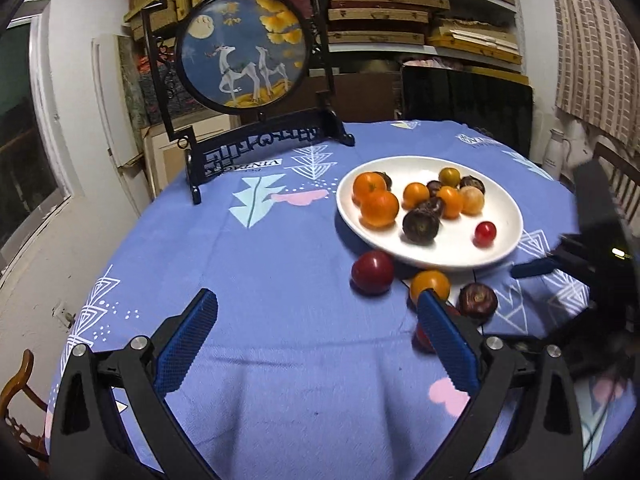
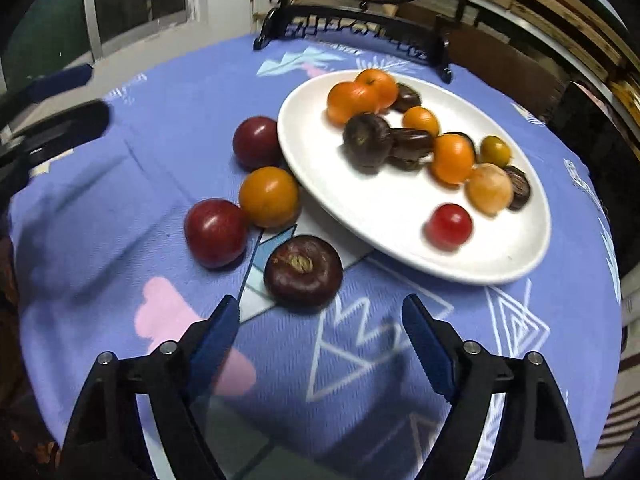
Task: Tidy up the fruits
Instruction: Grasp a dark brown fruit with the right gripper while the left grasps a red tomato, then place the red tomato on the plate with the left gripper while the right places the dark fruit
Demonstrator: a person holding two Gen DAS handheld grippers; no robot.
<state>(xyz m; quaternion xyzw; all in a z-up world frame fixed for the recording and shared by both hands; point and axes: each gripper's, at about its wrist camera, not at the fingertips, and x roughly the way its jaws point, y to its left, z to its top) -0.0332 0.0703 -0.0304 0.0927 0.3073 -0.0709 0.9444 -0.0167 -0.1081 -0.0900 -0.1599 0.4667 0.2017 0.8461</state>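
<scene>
A white plate (image 1: 496,240) (image 2: 400,232) holds several orange, dark brown and red fruits. Beside it on the blue cloth lie two dark red fruits (image 2: 216,232) (image 2: 256,142), an orange fruit (image 2: 269,197) and a dark brown fruit (image 2: 303,270). In the left wrist view the far red fruit (image 1: 373,272), the orange fruit (image 1: 428,282) and the brown fruit (image 1: 478,299) show. My left gripper (image 1: 316,318) is open and empty, left of them. My right gripper (image 2: 320,316) is open and empty, just before the brown fruit; it shows blurred at the right edge (image 1: 532,268).
A black-framed round deer screen (image 1: 244,48) stands at the table's far side. Shelves with boxes line the wall behind. A wooden chair (image 1: 20,392) stands at the near left. The left gripper's arm (image 2: 52,124) shows blurred at the left.
</scene>
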